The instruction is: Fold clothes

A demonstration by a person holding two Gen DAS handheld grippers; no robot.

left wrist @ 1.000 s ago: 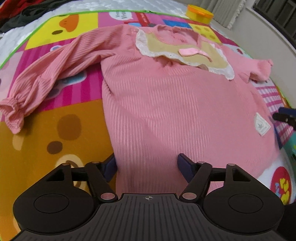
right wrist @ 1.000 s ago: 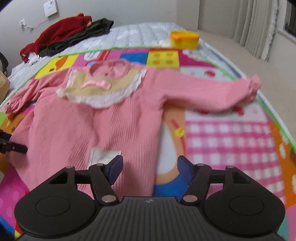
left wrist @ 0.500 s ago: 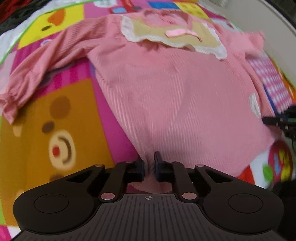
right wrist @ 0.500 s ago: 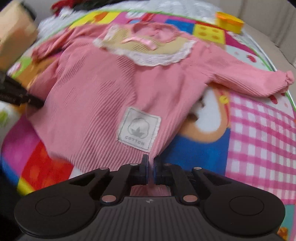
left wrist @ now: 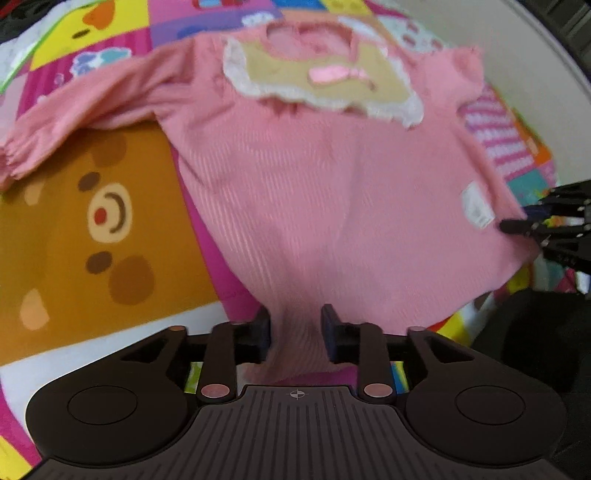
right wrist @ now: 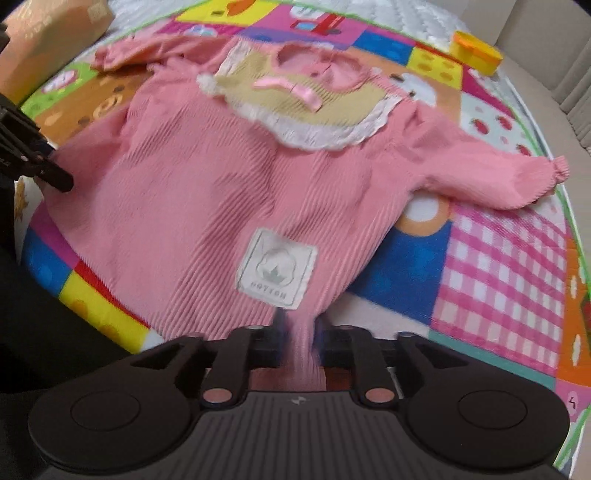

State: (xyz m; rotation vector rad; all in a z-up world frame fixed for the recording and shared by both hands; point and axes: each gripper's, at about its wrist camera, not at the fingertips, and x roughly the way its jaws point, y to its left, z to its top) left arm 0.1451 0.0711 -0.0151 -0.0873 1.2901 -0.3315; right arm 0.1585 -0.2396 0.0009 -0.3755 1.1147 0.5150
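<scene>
Left wrist: left gripper [left wrist: 295,328] jaws pinching sweater [left wrist: 332,192] hem; right gripper [right wrist: 298,339] likewise, 6 o'clock. Risk: uneven lift, thin pinch slips.

A: What covers the bed?
B: A colourful patchwork play mat [right wrist: 498,266], with a pink-and-white checked square on the right and a blue patch beside it. In the left wrist view the same mat [left wrist: 92,236] shows an orange panel with a bear's face [left wrist: 107,214].

A: Anything standing on it?
B: A yellow round container with an orange lid [right wrist: 476,51] sits near the mat's far right corner. A tan cardboard box [right wrist: 44,40] is at the far left, blurred.

A: And beyond the mat?
B: White quilted bedding [right wrist: 402,16] along the far edge, and pale curtains [right wrist: 576,85] at the right.
</scene>
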